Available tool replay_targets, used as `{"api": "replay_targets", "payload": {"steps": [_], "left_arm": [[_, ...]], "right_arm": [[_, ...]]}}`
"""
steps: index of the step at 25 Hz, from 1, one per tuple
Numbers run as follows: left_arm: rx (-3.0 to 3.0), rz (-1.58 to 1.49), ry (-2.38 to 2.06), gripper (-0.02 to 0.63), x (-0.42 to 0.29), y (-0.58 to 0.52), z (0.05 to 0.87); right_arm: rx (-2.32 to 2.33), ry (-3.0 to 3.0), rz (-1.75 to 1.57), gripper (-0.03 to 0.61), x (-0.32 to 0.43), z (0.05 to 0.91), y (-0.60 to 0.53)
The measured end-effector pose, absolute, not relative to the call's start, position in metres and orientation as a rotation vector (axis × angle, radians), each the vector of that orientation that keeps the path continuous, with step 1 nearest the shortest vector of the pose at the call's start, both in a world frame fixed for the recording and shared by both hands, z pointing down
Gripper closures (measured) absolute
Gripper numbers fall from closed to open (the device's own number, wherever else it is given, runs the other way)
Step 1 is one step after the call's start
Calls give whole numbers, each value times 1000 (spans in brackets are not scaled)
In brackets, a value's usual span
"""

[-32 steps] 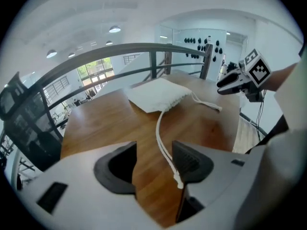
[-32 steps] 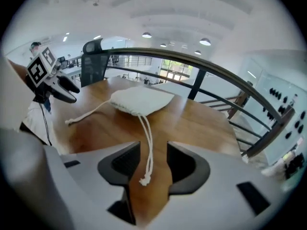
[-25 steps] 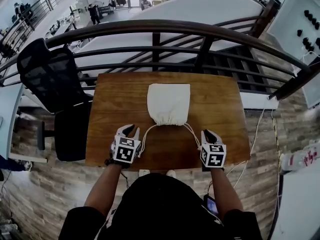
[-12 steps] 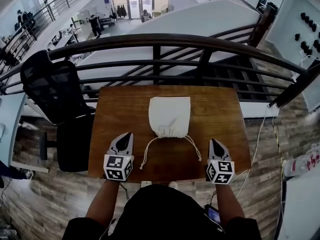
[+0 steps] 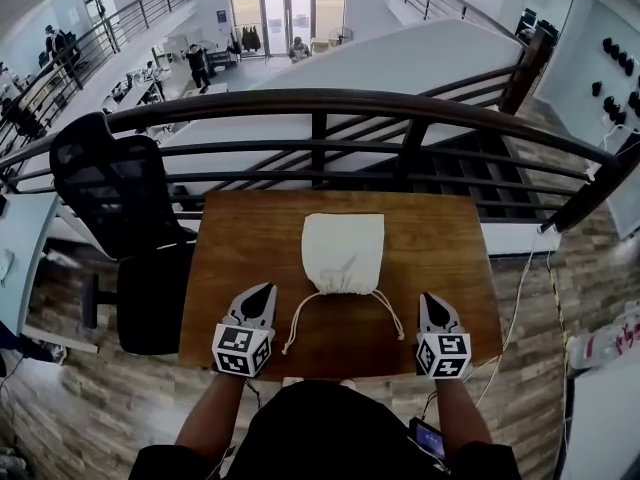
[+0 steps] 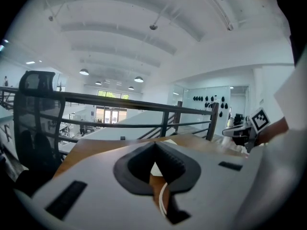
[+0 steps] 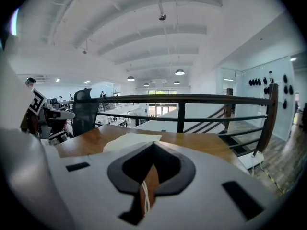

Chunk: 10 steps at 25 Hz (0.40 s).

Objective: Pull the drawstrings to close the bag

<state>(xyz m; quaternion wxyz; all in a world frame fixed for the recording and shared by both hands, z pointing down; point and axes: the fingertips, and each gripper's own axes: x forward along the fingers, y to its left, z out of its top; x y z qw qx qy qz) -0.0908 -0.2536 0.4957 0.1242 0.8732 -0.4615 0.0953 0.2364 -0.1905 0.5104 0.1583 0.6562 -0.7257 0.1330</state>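
Head view, 12 o'clock taken as away from the person.

Bag (image 5: pixel 343 248): cream cloth, lying flat on the wooden tabletop (image 5: pixel 240 238), about mid-width and nearer the 12 o'clock half. Long axis runs 12 to 6. The flat bottom edge is at 12. The mouth points to 6, toward the person, and is gathered into folds there, narrower than the body.

Left drawstring (image 5: pixel 297 323): leaves the mouth and trails toward 7 o'clock in a slack double strand on the wood. Right drawstring (image 5: pixel 388 313): leaves the same point and curves toward 5 o'clock, also slack. Both lie between the two grippers.

Left gripper (image 5: pixel 262 293): at 8 o'clock of the bag, tips aimed roughly at 1 o'clock, near the left drawstring but apart from it. In the left gripper view the left gripper's (image 6: pixel 154 145) jaws meet at the tips with nothing pinched. A pale strand of cord (image 6: pixel 162 202) shows through the opening behind them, over brown wood.

Right gripper (image 5: pixel 430 301): at 4 o'clock of the bag, aimed between 11 and 12, just beside the right drawstring without touching it. In the right gripper view the right gripper's (image 7: pixel 153 145) jaws are together and empty. Cord shows through the gap below, and the bag lies beyond at 11 o'clock.

Surroundings: a dark railing (image 5: pixel 320 103) curves past the 12 o'clock edge. A black office chair (image 5: pixel 110 193) stands off the tabletop at 9 to 10 o'clock.
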Motion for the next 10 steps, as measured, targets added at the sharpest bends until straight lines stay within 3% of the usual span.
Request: {"api": "replay_targets", "payload": {"steps": [10], "left_arm": [[2565, 325, -1296, 601, -75, -249, 503]], "right_arm": [[1975, -2125, 634, 588, 255, 515, -199]]}}
